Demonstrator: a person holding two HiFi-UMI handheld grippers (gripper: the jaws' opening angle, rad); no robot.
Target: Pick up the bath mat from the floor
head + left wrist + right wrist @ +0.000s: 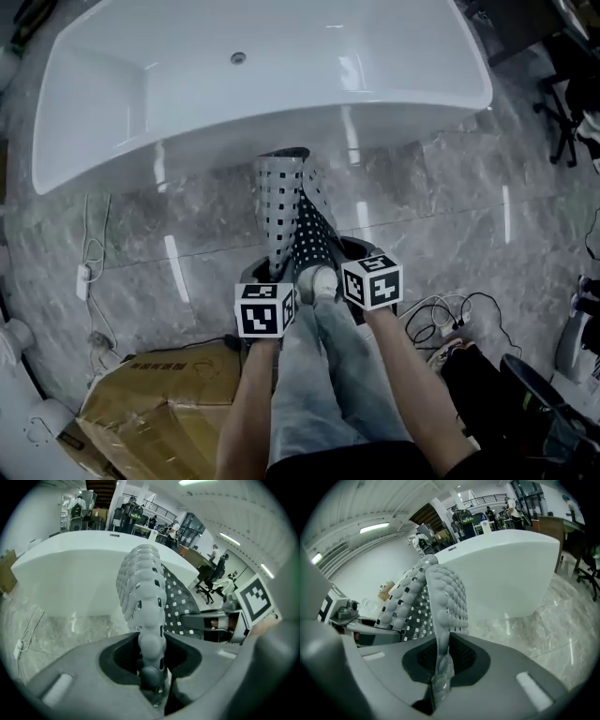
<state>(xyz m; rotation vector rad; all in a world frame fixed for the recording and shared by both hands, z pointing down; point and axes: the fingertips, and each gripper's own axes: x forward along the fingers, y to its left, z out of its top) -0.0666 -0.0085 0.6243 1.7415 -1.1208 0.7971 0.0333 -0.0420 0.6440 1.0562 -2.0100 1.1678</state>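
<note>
The bath mat (pixel 286 211) is grey, knobbly and full of square holes. It is off the floor, folded lengthwise, and hangs between both grippers in front of the bathtub. My left gripper (pixel 267 281) is shut on one folded edge of the mat (pixel 143 588), pinched deep between the jaws (pixel 151 667). My right gripper (pixel 361 267) is shut on the other edge of the mat (pixel 440 597), which shows as a thin strip between the jaws (pixel 440 672). The two grippers are close together, side by side. Each one shows in the other's view: the right gripper (pixel 220 625) and the left gripper (pixel 356 625).
A white bathtub (pixel 262 84) stands on the marble floor just beyond the mat. A cardboard box (pixel 159 394) lies at the lower left. Cables (pixel 441 314) and dark gear lie at the right, and an office chair (pixel 567 122) at the far right. The person's jeans leg (pixel 319 375) is below the grippers.
</note>
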